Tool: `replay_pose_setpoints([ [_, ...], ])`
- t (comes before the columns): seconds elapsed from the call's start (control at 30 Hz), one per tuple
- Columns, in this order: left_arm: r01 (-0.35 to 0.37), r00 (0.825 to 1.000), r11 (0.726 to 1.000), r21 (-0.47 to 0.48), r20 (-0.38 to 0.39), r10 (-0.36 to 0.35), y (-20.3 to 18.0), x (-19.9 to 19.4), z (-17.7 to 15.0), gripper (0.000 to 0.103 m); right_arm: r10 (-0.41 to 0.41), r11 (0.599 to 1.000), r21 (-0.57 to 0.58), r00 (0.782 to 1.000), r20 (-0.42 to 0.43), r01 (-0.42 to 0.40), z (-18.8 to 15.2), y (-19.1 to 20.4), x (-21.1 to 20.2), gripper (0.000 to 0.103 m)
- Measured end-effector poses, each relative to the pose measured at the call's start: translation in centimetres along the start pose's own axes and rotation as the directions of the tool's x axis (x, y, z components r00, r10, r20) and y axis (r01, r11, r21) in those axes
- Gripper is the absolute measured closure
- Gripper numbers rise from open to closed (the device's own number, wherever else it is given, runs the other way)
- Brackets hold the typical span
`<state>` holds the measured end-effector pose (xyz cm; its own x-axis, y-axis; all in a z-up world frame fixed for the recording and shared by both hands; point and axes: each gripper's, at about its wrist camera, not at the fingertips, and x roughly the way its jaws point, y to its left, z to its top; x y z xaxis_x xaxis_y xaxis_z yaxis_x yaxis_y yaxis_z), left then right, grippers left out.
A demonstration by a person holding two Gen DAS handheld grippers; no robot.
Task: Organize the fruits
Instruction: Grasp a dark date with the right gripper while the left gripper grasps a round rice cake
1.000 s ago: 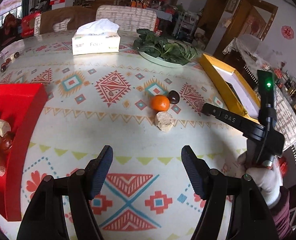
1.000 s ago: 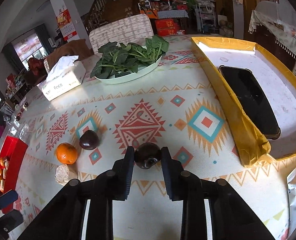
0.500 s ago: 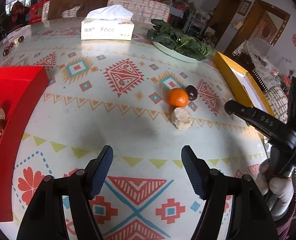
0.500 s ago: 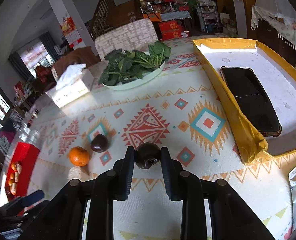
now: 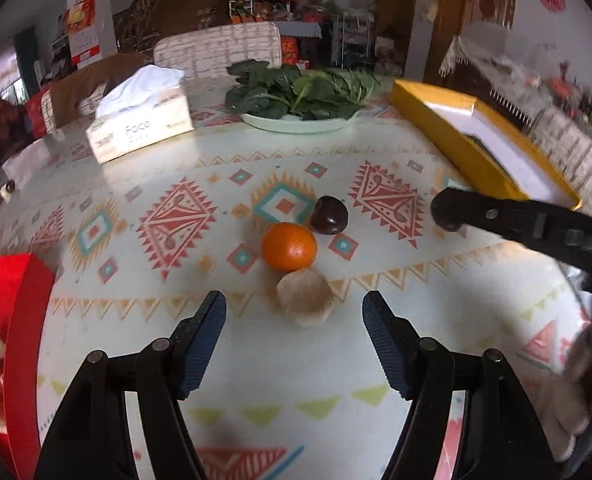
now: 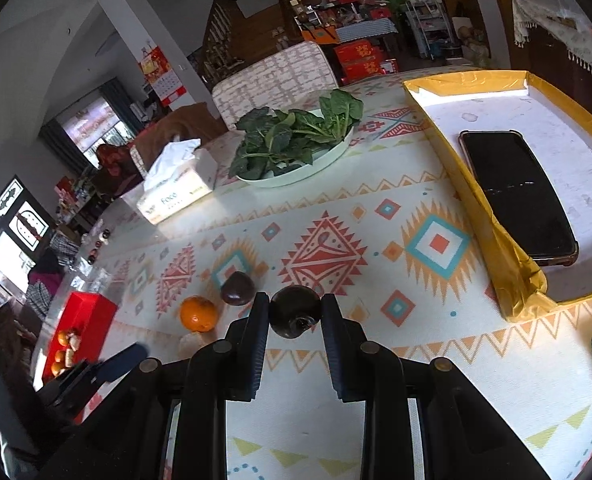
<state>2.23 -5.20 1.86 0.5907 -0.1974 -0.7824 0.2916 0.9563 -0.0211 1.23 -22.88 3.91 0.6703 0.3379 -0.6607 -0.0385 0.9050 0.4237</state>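
On the patterned tablecloth lie an orange [image 5: 289, 246], a dark round fruit [image 5: 328, 215] and a beige peeled chunk [image 5: 304, 298], close together. My left gripper [image 5: 291, 310] is open, and the beige chunk sits just ahead of the gap between its fingertips. At the left edge is a red box [image 5: 19, 320] holding several fruit pieces. My right gripper [image 6: 295, 314] is shut on another dark round fruit [image 6: 295, 318], held above the cloth to the right of the group. The right wrist view also shows the orange [image 6: 198, 313], the loose dark fruit [image 6: 237, 288] and the red box [image 6: 83, 312].
A tissue box [image 5: 139, 128] and a white plate of leafy greens [image 5: 300, 98] stand at the back. A yellow box [image 6: 508, 272] with a black phone [image 6: 516, 196] fills the right side. A gloved hand [image 5: 576, 412] holds the right gripper.
My left gripper has moved in toward the orange and the beige chunk, which now lie close ahead of its fingers. The right gripper has stayed nearly in place, still shut on the dark fruit.
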Motion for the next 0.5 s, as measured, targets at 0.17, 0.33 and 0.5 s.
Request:
replay_pose_setpoints([
  [0.17,-0.012,1.000,1.000,0.005,-0.018,0.012,-0.2,1.4,-0.1,0.065,0.027,0.999,0.020,1.000,-0.005,-0.027,0.1,-0.3,0.1,0.074],
  [0.33,0.006,1.000,0.999,-0.040,0.003,-0.006,1.0,0.5,-0.3,0.073,0.072,0.997,0.033,0.997,-0.022,-0.071,0.0,-0.3,0.4,0.074],
  [0.5,0.049,0.997,0.990,-0.132,0.060,-0.041,3.8,-3.3,-1.3,0.072,0.248,0.962,0.129,0.968,-0.037,-0.242,-0.2,-1.3,0.8,0.074],
])
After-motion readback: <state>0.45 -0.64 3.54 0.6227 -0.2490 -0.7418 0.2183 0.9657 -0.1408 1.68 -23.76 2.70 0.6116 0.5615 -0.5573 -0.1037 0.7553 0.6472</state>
